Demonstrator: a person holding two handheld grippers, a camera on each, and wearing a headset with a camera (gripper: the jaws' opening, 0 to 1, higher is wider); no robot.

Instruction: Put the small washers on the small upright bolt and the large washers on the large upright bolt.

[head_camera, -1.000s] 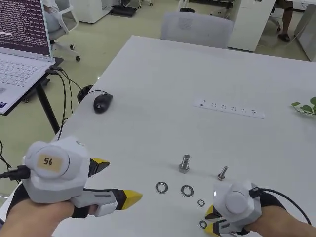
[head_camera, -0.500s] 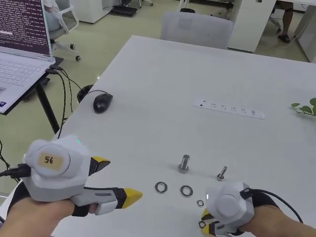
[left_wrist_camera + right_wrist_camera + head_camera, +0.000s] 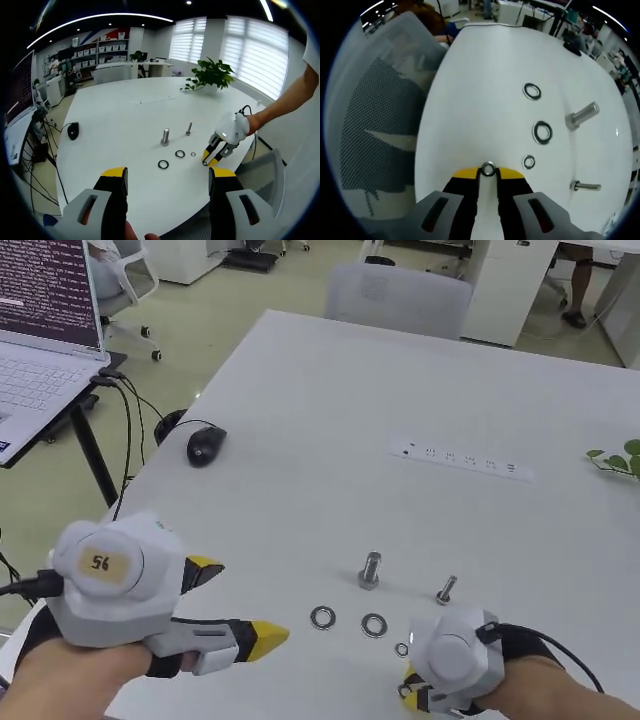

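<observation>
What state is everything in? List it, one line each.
Large steel hex bolt: upright, bare.
Small steel bolt: upright, bare.
Large steel washer: flat on white table.
Second large steel washer: likewise flat.
Right tongs: shut on small steel washer.
Other small steel washer: flat, loose.
Left tongs: open, empty.

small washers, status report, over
Left gripper open, empty. Right gripper shut on small washer, low at the table. Small bolt bare; other small washer loose on the table.
</observation>
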